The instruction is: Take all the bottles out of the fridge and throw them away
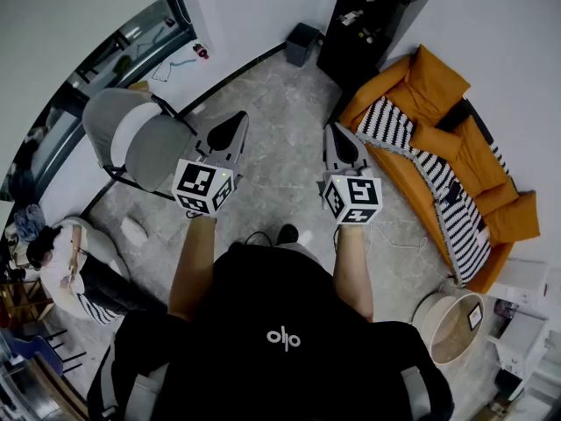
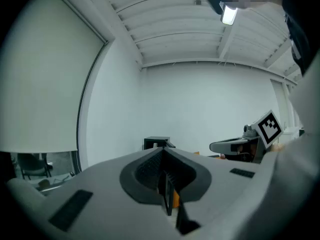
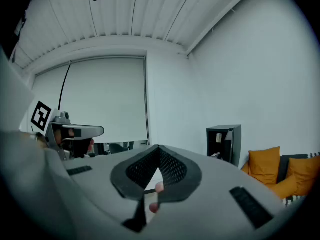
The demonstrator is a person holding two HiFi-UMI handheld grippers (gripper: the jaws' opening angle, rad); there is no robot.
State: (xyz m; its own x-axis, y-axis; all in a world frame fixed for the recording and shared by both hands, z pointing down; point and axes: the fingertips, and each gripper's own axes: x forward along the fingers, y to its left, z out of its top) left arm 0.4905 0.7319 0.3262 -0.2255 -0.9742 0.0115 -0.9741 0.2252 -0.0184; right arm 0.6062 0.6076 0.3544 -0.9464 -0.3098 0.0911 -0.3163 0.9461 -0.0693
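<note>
No fridge and no bottle shows in any view. In the head view I hold both grippers level in front of me, side by side over the stone floor. My left gripper point(image 1: 233, 123) has its jaws pressed together with nothing between them; its own view shows the tips point(image 2: 162, 152) meeting against a bare white wall. My right gripper point(image 1: 338, 135) is likewise shut and empty, its tips point(image 3: 158, 149) closed. Each gripper view catches the other gripper off to the side: the right gripper point(image 2: 239, 145) and the left gripper point(image 3: 75, 131).
A black open cabinet point(image 1: 368, 24) stands against the far wall, a small dark bin point(image 1: 301, 42) beside it. An orange sofa point(image 1: 438, 121) with a striped blanket lies right, a grey chair point(image 1: 140, 143) left. A round basket table point(image 1: 451, 323) sits lower right. A person point(image 1: 66, 270) sits lower left.
</note>
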